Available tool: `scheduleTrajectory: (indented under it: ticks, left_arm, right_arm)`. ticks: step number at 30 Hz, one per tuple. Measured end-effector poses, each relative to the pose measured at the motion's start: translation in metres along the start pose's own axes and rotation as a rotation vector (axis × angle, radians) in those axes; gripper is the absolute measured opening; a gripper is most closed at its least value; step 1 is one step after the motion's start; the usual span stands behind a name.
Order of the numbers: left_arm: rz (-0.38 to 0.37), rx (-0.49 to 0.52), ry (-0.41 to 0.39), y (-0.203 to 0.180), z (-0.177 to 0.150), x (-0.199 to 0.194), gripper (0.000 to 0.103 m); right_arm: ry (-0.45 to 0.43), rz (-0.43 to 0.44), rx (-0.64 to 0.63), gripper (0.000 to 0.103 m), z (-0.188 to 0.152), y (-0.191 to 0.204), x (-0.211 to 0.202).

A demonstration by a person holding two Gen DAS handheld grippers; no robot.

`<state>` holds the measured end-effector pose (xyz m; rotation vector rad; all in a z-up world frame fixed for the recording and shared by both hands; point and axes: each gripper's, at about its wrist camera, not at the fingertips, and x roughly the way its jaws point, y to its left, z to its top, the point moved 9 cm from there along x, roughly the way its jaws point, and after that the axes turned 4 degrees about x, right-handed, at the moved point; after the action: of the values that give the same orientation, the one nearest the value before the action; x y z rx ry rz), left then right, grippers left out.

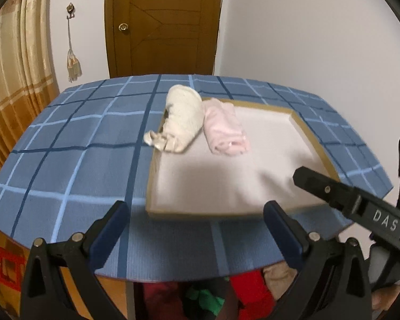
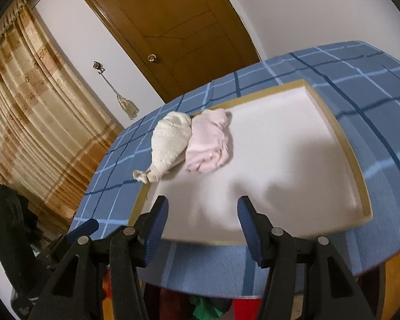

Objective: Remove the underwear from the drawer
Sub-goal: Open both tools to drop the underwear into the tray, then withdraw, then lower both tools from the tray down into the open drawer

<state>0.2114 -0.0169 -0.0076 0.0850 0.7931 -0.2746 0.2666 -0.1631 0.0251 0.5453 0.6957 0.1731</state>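
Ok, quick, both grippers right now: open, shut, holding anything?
Left gripper: open wide, holding nothing.
Right gripper: open, nothing between its fingers.

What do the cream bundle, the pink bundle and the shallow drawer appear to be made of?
Cream bundle: soft knit fabric, probably cotton, with a nubby matte surface.
Pink bundle: smoother, thin fabric, matte, folded in soft creases.
Drawer: looks like wood or fibreboard with a tan rim; its floor is white and matte, maybe laminate or a liner.

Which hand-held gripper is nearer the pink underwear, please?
Right. The right hand-held gripper is over the drawer edge, before the pink underwear; the left hand-held gripper is short of the drawer.
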Motion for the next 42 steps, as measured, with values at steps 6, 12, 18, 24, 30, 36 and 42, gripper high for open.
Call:
scheduleTrajectory:
  ticks: [6,12,18,24,30,36,42]
  left_arm:
    - [0.025,0.039,0.008,-0.01,-0.023,-0.003,0.102]
    - [0.007,0.047,0.016,-0.017,-0.04,-0.008,0.102]
    - [0.033,0.077,0.011,-0.02,-0.059,-0.016,0.102]
    - [0.054,0.079,0.008,-0.021,-0.075,-0.016,0.102]
    - [0.042,0.07,0.044,-0.021,-0.097,-0.009,0.102]
    - [0.003,0.055,0.086,-0.013,-0.127,-0.01,0.102]
    - [0.006,0.021,0.13,0.007,-0.156,-0.012,0.102]
  right_arm:
    - [0.008,0.0,0.015,0.057,-0.021,-0.014,-0.008]
    - [0.024,0.009,0.042,0.057,-0.042,-0.025,-0.012]
    - [0.016,0.024,0.038,0.057,-0.059,-0.025,-0.025]
    - [-0.017,0.018,-0.003,0.057,-0.076,-0.023,-0.039]
    - [-0.047,-0.005,-0.04,0.057,-0.093,-0.029,-0.049]
    - [-0.027,-0.029,-0.08,0.057,-0.115,-0.039,-0.052]
    - [0.002,-0.047,-0.087,0.057,-0.138,-0.054,-0.054]
